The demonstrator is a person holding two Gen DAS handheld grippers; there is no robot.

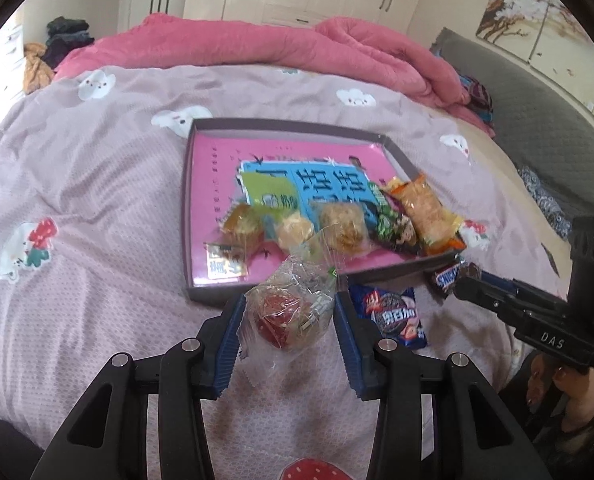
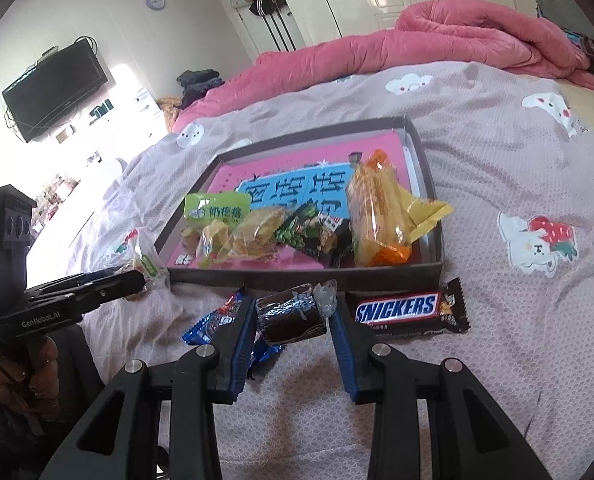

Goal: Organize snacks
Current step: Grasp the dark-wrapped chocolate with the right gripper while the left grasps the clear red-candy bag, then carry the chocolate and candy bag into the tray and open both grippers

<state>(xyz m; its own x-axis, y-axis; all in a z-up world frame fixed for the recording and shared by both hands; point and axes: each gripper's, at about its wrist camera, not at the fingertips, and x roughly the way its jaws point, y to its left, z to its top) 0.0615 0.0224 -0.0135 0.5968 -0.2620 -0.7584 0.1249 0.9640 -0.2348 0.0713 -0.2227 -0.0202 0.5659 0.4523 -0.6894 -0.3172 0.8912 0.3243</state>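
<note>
Between the jaws of the left gripper (image 1: 289, 316) sits a red snack in a clear crinkly wrapper (image 1: 291, 314); the blue pads press it on both sides, so the jaws are gripping it, just in front of the near wall of the box (image 1: 225, 294); beyond these jaws, inside the box, lie three small yellow cakes (image 1: 297, 230), a green and black packet (image 1: 395, 230) and a long orange packet (image 1: 425, 210); to the right of these jaws a blue cookie pack (image 1: 395, 316) lies on the bed (image 1: 97, 184); the right gripper (image 2: 293, 314) has its jaws closed on a dark brown cake in a clear wrapper (image 2: 291, 314); just right of those jaws a Snickers bar (image 2: 407, 308) lies on the bed, near the front wall of the box; the blue cookie pack lies under the left jaw
</note>
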